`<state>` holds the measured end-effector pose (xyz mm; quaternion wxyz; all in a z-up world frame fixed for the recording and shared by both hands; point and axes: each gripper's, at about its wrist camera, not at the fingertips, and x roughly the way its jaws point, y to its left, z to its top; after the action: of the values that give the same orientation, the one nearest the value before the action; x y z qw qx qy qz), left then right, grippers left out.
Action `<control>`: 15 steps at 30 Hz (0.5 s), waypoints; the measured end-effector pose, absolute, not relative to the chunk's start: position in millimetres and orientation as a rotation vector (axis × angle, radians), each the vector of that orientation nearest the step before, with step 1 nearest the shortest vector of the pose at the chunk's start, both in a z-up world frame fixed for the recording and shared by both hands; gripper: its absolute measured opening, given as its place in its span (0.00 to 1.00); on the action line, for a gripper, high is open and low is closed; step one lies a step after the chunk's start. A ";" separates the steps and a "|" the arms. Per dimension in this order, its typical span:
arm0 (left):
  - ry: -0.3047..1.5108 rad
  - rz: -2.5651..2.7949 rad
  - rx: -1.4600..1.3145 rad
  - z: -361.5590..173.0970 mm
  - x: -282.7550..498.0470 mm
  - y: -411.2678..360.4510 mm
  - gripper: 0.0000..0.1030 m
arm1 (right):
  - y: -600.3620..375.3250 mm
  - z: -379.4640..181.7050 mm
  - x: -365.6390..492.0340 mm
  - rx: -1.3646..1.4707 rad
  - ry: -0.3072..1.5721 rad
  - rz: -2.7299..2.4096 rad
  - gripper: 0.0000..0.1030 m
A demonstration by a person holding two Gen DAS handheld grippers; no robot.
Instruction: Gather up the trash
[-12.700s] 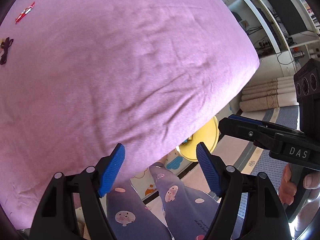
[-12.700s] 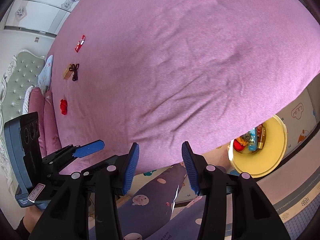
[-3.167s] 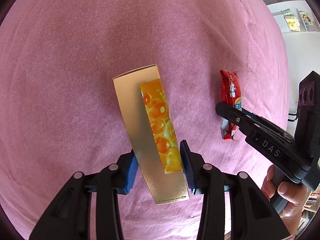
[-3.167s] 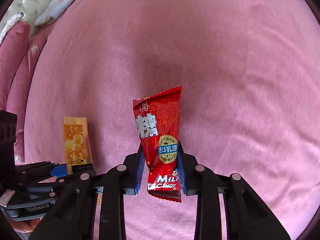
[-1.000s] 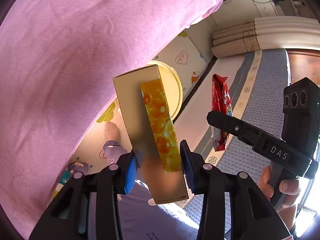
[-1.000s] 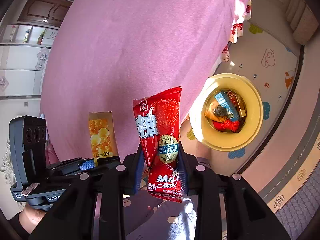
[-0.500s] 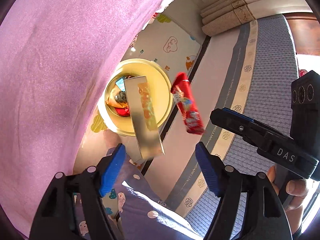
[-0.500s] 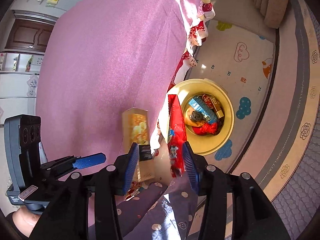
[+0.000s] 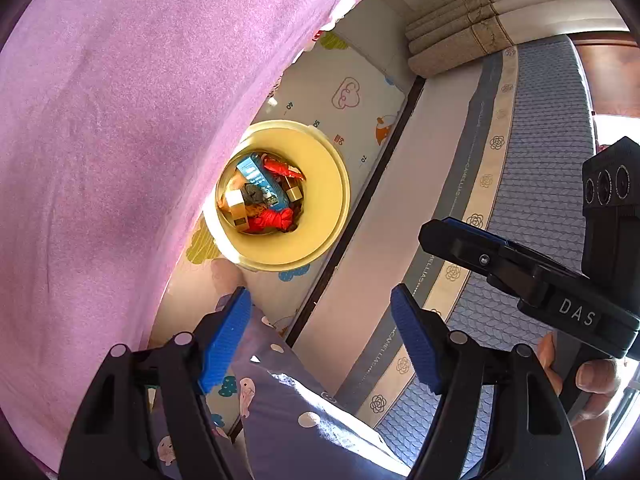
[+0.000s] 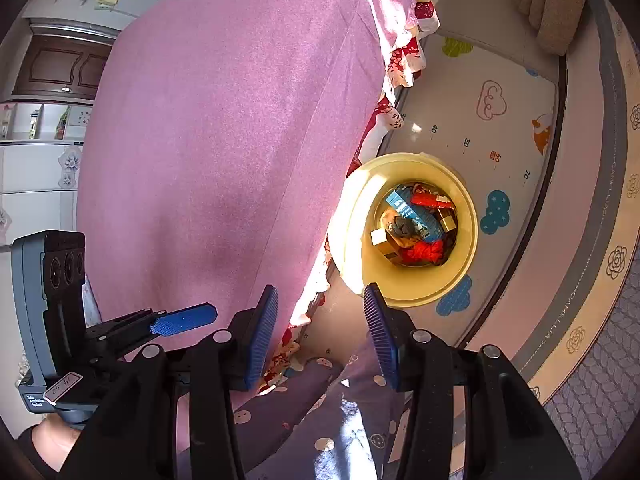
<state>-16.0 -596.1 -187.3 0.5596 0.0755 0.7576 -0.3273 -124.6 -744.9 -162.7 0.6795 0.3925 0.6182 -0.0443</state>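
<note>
A yellow trash bin (image 9: 320,184) (image 10: 460,280) stands on the floor beside the bed. It holds a gold box (image 9: 236,206) (image 10: 384,242), a red candy wrapper (image 9: 280,168) (image 10: 430,200), a blue packet (image 9: 260,178) (image 10: 412,212) and crumpled red trash (image 9: 272,218). My left gripper (image 9: 320,340) is open and empty above the floor. My right gripper (image 10: 322,336) is open and empty, above the bin's near side. Each gripper also shows in the other's view, the right one (image 9: 520,264) and the left one (image 10: 176,322).
The pink bedspread (image 9: 120,120) (image 10: 220,140) fills the left of both views. A play mat (image 9: 352,92), a grey patterned rug (image 9: 540,160) and rolled mats (image 9: 460,36) lie on the floor. My legs in purple pajamas (image 9: 300,420) are below the grippers.
Both grippers opened over the bin. The gold box and the red candy wrapper fell and now lie inside the bin.
</note>
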 end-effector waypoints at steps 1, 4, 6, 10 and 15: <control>1.781 -0.773 0.172 -185.2 -14.9 -594.9 0.70 | -744.1 -159.9 -122.0 0.876 1.386 -0.094 0.44; 1.762 -0.775 0.157 -177.7 -11.5 -589.2 0.70 | -739.5 -151.8 -113.5 0.848 1.386 -0.079 0.44; 1.755 -0.773 0.140 -173.2 -8.6 -583.4 0.70 | -733.9 -146.2 -106.9 0.826 1.390 -0.065 0.44; 1.728 -0.759 0.099 -163.6 -1.4 -565.8 0.70 | -714.5 -137.4 -92.3 0.777 1.404 -0.022 0.44; 1.701 -0.717 0.016 -152.7 9.8 -529.2 0.70 | -676.5 -128.8 -68.3 0.702 1.430 0.049 0.44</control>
<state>9.8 -529.2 -152.7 0.6034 0.0070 0.7348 -0.3098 -68.3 -676.5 -128.8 0.6988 0.3151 0.6418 0.0221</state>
